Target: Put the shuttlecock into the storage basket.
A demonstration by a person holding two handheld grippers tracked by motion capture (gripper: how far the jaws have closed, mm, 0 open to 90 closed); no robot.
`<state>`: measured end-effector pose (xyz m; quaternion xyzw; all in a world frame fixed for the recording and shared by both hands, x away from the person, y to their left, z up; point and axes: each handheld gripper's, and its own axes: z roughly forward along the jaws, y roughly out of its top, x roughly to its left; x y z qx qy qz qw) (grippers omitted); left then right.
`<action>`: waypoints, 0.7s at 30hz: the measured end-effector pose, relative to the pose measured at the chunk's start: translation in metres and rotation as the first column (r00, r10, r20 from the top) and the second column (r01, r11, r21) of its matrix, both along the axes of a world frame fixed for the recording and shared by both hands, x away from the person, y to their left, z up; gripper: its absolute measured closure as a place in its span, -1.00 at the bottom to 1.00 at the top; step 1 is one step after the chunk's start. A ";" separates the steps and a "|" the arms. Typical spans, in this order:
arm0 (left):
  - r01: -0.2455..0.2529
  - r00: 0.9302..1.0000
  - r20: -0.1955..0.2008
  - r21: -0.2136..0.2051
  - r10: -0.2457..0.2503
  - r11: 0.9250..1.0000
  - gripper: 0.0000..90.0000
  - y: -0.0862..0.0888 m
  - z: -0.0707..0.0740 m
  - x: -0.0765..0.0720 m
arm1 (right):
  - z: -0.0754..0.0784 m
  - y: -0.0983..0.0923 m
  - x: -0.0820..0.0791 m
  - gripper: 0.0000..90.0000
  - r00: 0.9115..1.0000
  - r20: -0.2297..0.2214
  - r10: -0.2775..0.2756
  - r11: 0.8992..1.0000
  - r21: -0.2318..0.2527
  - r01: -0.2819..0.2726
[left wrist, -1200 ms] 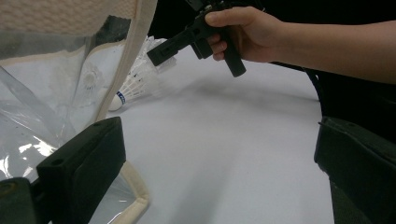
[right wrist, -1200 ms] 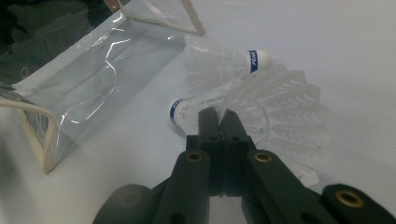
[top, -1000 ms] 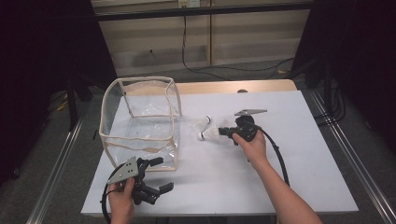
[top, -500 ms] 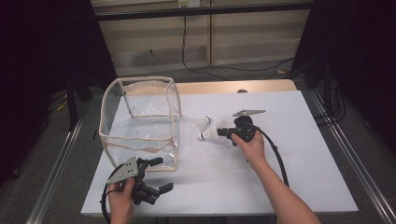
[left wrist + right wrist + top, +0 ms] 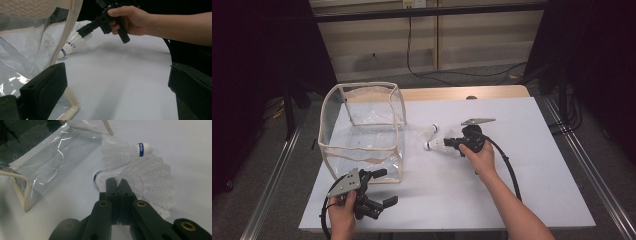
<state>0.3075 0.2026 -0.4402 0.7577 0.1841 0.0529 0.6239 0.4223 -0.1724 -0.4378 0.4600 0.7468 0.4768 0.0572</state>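
Right jaws: pressed tight together in the right gripper view, pinching the feather edge of the near shuttlecock (image 5: 140, 182).
Left jaws: wide apart in the left gripper view, with nothing between them.
High view: the right gripper (image 5: 451, 143) sits at the table's middle. The near shuttlecock (image 5: 435, 145) is at its 9 o'clock, touching the tips. The second shuttlecock (image 5: 430, 131) is just beside it, at 11 o'clock. The clear bag (image 5: 362, 131) stands further off at 9 o'clock. The left gripper (image 5: 384, 187) waits near the table's front edge, well apart from the shuttlecocks.
Left gripper view: the near shuttlecock (image 5: 72, 45) lies at 11 o'clock, cork end low towards the bag.
Right gripper view: its long side runs across the jaws, cork at 10 o'clock.
Nearer hand: the right one.
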 end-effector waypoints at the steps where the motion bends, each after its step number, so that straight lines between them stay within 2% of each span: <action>1: -0.001 1.000 0.000 0.000 0.001 1.000 -0.95 0.000 0.000 0.000 | 0.000 0.000 0.000 0.96 1.000 -0.006 -0.001 1.000 0.000 0.001; 8: 0.002 1.000 -0.001 0.001 -0.002 1.000 -0.95 -0.001 0.000 0.000 | -0.002 -0.002 0.000 0.79 1.000 -0.016 -0.005 0.999 -0.032 0.004; 15: 0.002 1.000 -0.002 0.001 -0.002 1.000 -0.95 0.000 0.000 0.000 | -0.001 -0.007 -0.001 0.54 1.000 -0.026 -0.015 0.996 -0.089 0.012; 21: 0.000 1.000 0.000 -0.001 0.000 1.000 -0.95 0.000 0.000 0.000 | 0.004 -0.015 -0.002 0.49 0.999 -0.019 -0.028 0.993 -0.112 0.026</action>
